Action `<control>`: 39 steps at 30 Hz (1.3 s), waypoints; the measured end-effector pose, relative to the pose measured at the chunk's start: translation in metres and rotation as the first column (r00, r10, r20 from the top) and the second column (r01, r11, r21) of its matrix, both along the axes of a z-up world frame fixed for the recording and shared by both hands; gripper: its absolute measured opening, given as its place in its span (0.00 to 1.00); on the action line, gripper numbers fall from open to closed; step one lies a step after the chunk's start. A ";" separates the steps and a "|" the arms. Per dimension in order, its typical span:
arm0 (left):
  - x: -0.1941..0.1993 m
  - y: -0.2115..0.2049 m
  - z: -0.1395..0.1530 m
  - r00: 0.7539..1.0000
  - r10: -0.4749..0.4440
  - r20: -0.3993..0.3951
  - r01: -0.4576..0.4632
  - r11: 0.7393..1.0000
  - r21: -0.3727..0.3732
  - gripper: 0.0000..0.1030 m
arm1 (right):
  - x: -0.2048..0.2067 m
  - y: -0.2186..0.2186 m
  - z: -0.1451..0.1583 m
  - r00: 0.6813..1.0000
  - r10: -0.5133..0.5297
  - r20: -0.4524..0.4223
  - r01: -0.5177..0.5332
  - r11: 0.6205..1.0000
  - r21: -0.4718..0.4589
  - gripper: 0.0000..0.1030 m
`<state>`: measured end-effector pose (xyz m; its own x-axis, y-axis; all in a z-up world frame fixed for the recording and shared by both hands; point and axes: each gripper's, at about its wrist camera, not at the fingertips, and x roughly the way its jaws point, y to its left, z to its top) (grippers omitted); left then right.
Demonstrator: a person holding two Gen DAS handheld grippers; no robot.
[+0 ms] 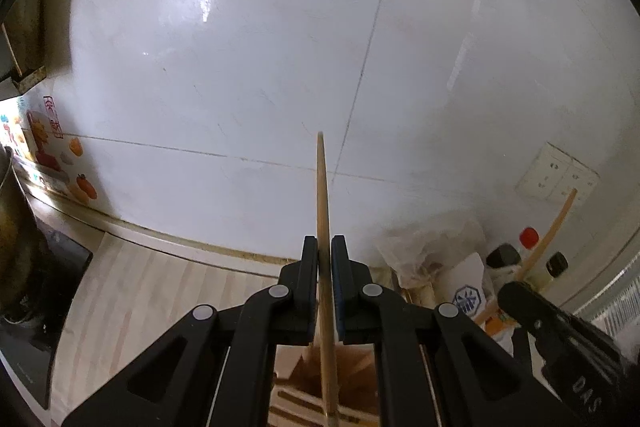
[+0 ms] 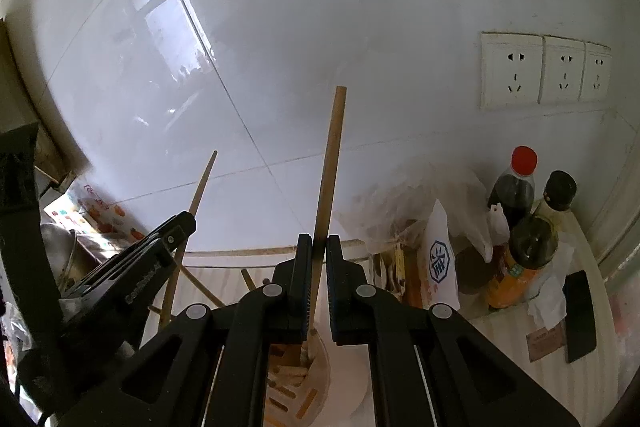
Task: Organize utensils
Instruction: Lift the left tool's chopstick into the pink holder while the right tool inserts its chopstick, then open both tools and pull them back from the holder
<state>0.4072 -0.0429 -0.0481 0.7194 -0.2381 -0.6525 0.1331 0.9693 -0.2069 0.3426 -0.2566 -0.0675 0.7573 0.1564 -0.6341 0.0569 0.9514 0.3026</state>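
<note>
My left gripper (image 1: 325, 243) is shut on a thin wooden chopstick (image 1: 322, 187) that stands nearly upright, with its top end against the white wall tiles. Its lower end reaches down toward a slotted utensil holder (image 1: 356, 375) below the jaws. My right gripper (image 2: 319, 241) is shut on a thicker wooden stick (image 2: 334, 155), whose lower end goes into the utensil holder (image 2: 316, 383). The left gripper (image 2: 186, 223) and its chopstick (image 2: 202, 183) also show at the left of the right wrist view. In the left wrist view the right gripper (image 1: 510, 291) and its stick (image 1: 554, 223) appear at the right.
Loose chopsticks (image 2: 200, 287) lie on the striped counter behind the holder. Sauce bottles (image 2: 516, 187), a crumpled plastic bag (image 2: 404, 203), a packet (image 2: 440, 259) and a dark phone (image 2: 580, 315) crowd the right corner. Wall sockets (image 2: 512, 71) sit above. A metal pot (image 2: 60, 251) and stove (image 1: 28, 339) stand left.
</note>
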 end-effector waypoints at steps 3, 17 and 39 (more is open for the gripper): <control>-0.007 0.000 0.002 1.000 -0.022 -0.007 0.022 1.000 -0.002 0.04 | -0.002 -0.002 0.000 1.000 0.002 -0.008 -0.002 1.000 0.004 0.07; -0.031 0.007 0.026 1.000 -0.015 -0.007 0.016 0.996 0.089 0.17 | -0.007 -0.001 -0.001 0.996 0.070 -0.046 -0.069 0.997 0.040 0.07; -0.159 0.062 0.028 0.996 0.082 -0.036 -0.069 0.961 0.269 1.00 | -0.115 0.033 0.017 0.998 -0.025 -0.060 0.008 0.963 -0.269 0.98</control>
<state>0.2480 0.0190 -0.0203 0.6962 0.0034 -0.7178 0.0535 0.9970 0.0567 0.2277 -0.2235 -0.0503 0.7161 -0.0379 -0.6970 0.0838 0.9960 0.0319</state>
